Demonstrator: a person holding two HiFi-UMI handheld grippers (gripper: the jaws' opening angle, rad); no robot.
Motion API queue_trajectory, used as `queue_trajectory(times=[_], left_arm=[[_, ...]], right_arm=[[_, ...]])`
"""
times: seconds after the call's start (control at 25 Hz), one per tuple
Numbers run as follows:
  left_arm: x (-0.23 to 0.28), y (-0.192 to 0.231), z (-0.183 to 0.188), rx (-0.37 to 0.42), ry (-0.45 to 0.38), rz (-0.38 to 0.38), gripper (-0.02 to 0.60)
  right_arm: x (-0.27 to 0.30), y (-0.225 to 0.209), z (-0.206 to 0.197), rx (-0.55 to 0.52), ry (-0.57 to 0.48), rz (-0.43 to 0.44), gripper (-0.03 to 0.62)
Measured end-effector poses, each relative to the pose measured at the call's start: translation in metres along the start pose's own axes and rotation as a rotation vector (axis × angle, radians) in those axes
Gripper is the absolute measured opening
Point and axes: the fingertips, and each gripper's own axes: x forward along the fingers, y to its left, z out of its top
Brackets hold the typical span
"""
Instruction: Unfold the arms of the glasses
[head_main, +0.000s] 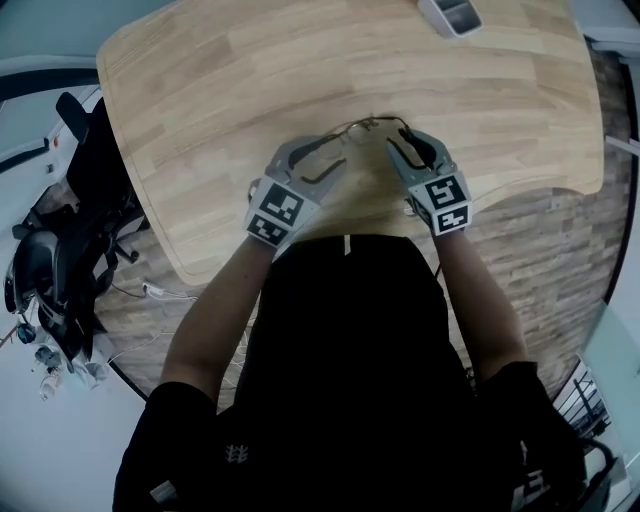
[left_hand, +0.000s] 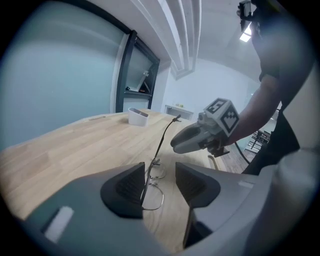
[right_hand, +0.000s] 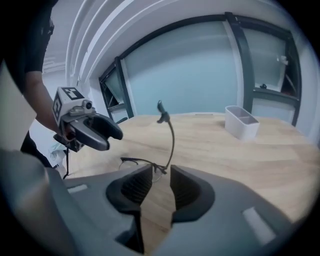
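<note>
Straddling thin dark wire-framed glasses (left_hand: 153, 195) near tabletop (head_main: 200, 90) front edge: left tongs (left_hand: 160, 174) spread, right tongs (right_hand: 160, 173) narrowly parted, pinching nothing; likely light, springy, fragile, favouring raised arm's tip.

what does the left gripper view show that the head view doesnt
Only the left gripper view: a close look between the left gripper's jaws, which stand apart, with a lens of the glasses beside the pad at the picture's left, one arm sticking up off the table, and a ceiling light.
Only the head view: the left gripper's marker cube from above and a black chair at the left.
Both: the wooden table, the glasses, the right gripper and the white tray.
</note>
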Motion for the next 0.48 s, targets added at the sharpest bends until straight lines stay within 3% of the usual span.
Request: queue_trajectory(times=[0.24,0.48], left_arm=[[0.035,0.023,-0.023,-0.038,0.093,-0.002,0.201],[0.057,0.028,-0.037,-0.056,0.152,-0.029,0.184]], right_arm=[[0.007,0.033,-0.018,0.03,0.031,0.064,0.101],[0.007,0.033,-0.021,0.031,0.026,0.069,0.101]])
